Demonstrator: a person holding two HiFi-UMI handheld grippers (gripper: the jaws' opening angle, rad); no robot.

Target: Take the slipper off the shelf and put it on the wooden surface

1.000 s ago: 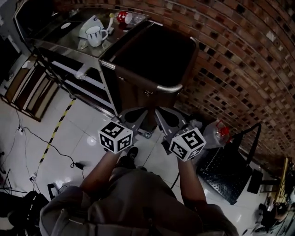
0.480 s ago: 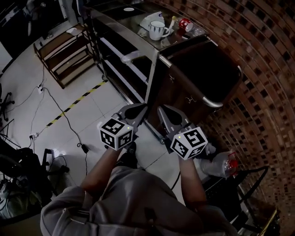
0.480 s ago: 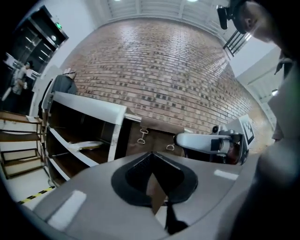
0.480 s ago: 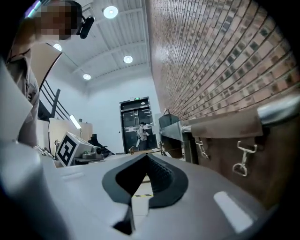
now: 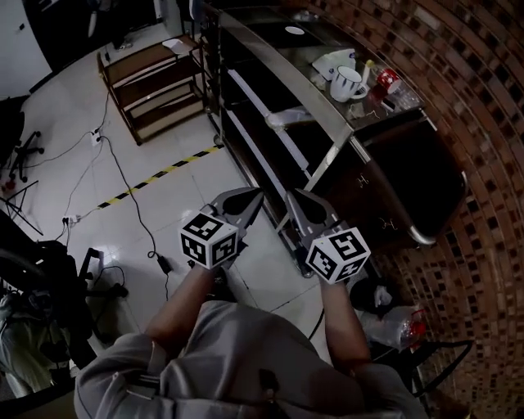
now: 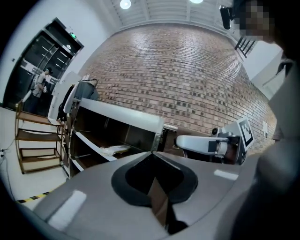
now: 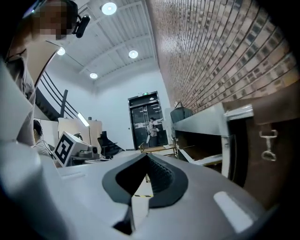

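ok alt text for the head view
Seen from above, a person holds the left hand-held gripper and right hand-held gripper, both shut and empty, toward a metal shelf unit with a pale slipper on it.

A lab or workshop: brick wall [image 5: 467,106], glossy tiled floor [image 5: 74,164] crossed by loose cables [image 5: 141,219] and hazard tape [image 5: 160,173], metal shelf [image 5: 270,61], wooden rack [image 5: 155,86], ceiling spotlights [image 7: 108,8].

You get only a pale shape [image 5: 288,119] on the shelf [image 5: 254,100], perhaps the slipper but too small and dim to tell, and the counter top [image 5: 282,57] hides the shelf's rear.
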